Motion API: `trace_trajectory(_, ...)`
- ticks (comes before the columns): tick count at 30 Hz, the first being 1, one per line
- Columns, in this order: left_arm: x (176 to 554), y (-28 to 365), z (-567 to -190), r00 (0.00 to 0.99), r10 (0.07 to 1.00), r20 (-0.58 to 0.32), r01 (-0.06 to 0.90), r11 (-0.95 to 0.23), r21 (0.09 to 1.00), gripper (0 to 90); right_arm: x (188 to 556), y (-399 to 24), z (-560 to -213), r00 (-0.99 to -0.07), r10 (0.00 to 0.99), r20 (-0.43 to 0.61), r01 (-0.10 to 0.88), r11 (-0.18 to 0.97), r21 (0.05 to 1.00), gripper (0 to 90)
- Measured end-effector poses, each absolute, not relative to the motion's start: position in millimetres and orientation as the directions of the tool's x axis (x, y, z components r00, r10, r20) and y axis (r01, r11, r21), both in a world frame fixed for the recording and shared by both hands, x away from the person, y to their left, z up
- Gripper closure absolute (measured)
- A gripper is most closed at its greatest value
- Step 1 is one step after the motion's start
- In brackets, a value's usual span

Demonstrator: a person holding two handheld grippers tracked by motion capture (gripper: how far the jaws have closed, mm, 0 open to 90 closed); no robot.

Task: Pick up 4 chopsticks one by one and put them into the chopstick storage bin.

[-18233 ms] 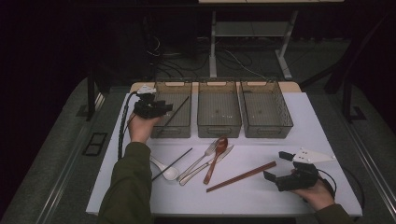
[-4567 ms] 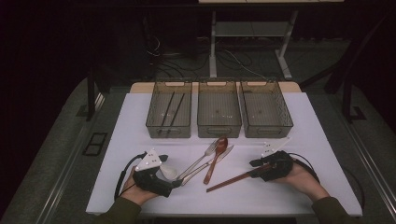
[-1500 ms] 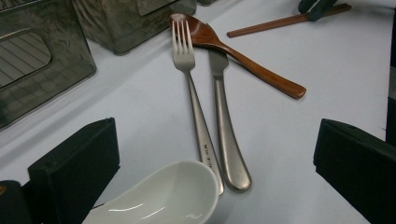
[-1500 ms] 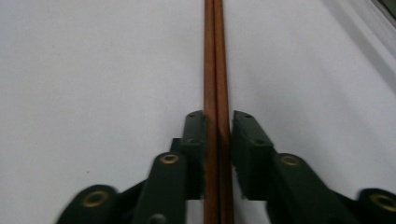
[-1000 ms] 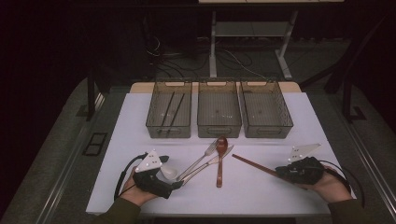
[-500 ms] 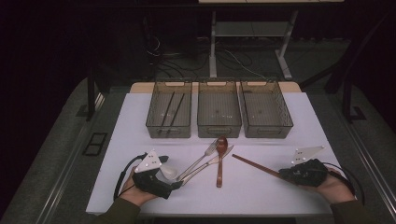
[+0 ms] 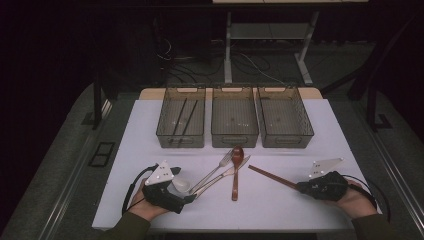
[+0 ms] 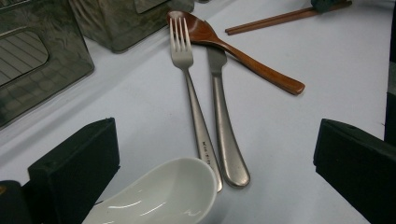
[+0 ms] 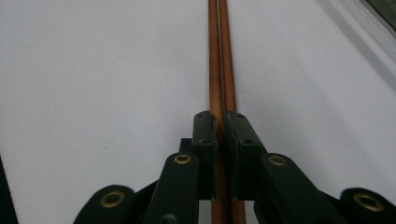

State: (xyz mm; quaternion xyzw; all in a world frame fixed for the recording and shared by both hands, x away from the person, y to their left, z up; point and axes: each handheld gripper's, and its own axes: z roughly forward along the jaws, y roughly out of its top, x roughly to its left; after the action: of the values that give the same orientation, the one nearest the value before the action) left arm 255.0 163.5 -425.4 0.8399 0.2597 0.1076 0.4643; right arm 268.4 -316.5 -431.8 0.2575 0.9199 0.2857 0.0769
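My right gripper [image 7: 301, 187] [image 9: 220, 125] rests low at the table's front right, shut on one end of a pair of brown chopsticks [image 7: 272, 177] [image 9: 219, 65]. The sticks lie on the white table and point toward the middle. At the front left, my left gripper [image 7: 184, 190] [image 8: 215, 136] stands wide open. A white ceramic spoon [image 7: 180, 183] [image 8: 161, 198] lies between its jaws, clear of the right jaw. Just beyond it lie a steel fork [image 8: 192, 102], a steel knife [image 8: 225, 135] and a wooden spoon [image 7: 236, 172] [image 8: 233, 51].
Three clear bins stand in a row at the back: the left bin [image 7: 181, 134] holds black chopsticks, and the middle bin [image 7: 234, 135] and right bin [image 7: 285, 135] follow. The white table top [image 7: 340, 130] ends near my hands at the front edge.
Nothing has moved in the last second. Since several seconds ago, the right gripper has drawn the brown chopsticks to the right and swung them, and the wooden spoon now lies straighter.
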Motion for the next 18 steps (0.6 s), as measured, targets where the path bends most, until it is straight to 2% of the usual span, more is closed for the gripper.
trace_trajectory(18, 254.8, 162.7, -426.0, 0.841, 0.538, -0.064, 0.341, -0.434, 0.834, 0.0, 269.6, -312.4, -436.0, -0.859, 0.511, 0.026, 0.441, 0.714, 0.543, 82.4)
